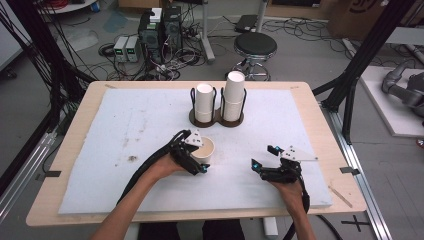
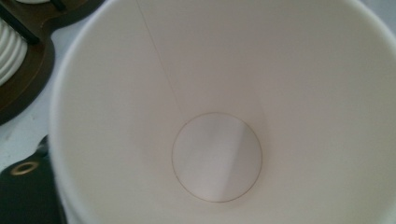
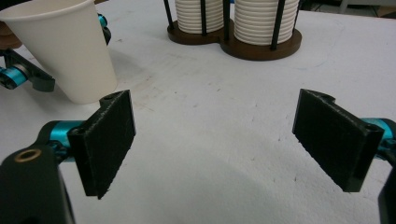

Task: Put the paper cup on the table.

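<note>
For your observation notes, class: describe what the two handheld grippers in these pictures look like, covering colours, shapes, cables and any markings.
Both the left gripper and the right gripper have black frames with turquoise metal joints. Each carries a pale grey three-cornered plate on top, and a black cable trails back along each forearm. The right gripper's pads are flat, black, rough-textured rectangles. A brass-coloured ringed hole sits in the black body. The forearms are bare, with no sleeves in view.

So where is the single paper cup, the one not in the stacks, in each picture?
High view: the single paper cup stands near the middle of the white mat, at the left gripper.
Left gripper view: you look down into the cup; its inside covers most of the picture.
Right gripper view: the cup stands at the upper left.
Shared landmark: the brown cup holder with its stacked cups, just beyond the cup.
</note>
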A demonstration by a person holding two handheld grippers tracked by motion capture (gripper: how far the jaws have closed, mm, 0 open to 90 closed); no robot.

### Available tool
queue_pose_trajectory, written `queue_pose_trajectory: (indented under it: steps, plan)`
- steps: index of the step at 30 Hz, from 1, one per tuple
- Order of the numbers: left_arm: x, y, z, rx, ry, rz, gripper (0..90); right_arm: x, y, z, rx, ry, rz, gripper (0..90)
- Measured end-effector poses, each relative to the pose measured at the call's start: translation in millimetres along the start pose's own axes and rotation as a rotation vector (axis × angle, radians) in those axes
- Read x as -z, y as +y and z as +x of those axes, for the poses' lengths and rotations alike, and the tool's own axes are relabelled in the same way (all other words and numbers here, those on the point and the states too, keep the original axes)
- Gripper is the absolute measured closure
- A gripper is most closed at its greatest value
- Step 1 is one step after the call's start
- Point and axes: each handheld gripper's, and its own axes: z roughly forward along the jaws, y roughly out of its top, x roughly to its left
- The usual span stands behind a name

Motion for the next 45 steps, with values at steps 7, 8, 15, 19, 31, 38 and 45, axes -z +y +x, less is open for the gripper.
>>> queue_pose_trajectory:
  steps: [7,8,15,19,31,38,45]
  plan:
    - [1.0,-0.8,1.2,0.006,-0.012,0.006,8.6,-0.3,0.0,-0.3,0.000,0.002,-0.001,13.7]
    - [1.4,-0.8,1.1,0.003,-0.008,0.007,8.6,-0.2,0.0,-0.2,-0.001,0.004,-0.002,13.7]
    - [4.0,-2.2,1.0,0.007,0.007,0.014,7.2,0.1,-0.1,-0.2,-0.002,0.005,-0.001,13.8]
    - [7.5,-8.8,3.7,0.029,-0.001,-0.001,7.1,0.1,-0.2,-0.8,0.006,0.003,-0.008,13.8]
    - [23.7,-31.4,8.3,0.067,0.008,-0.019,7.1,-0.3,0.0,0.0,0.008,0.001,-0.004,13.8]
    - [35.8,-42.9,8.1,0.075,0.024,-0.016,7.2,-0.6,0.1,0.3,0.012,0.000,0.001,13.8]
    - [50.5,-58.0,8.0,0.107,0.043,-0.035,7.2,-1.2,0.3,1.3,0.015,-0.002,0.008,13.8]
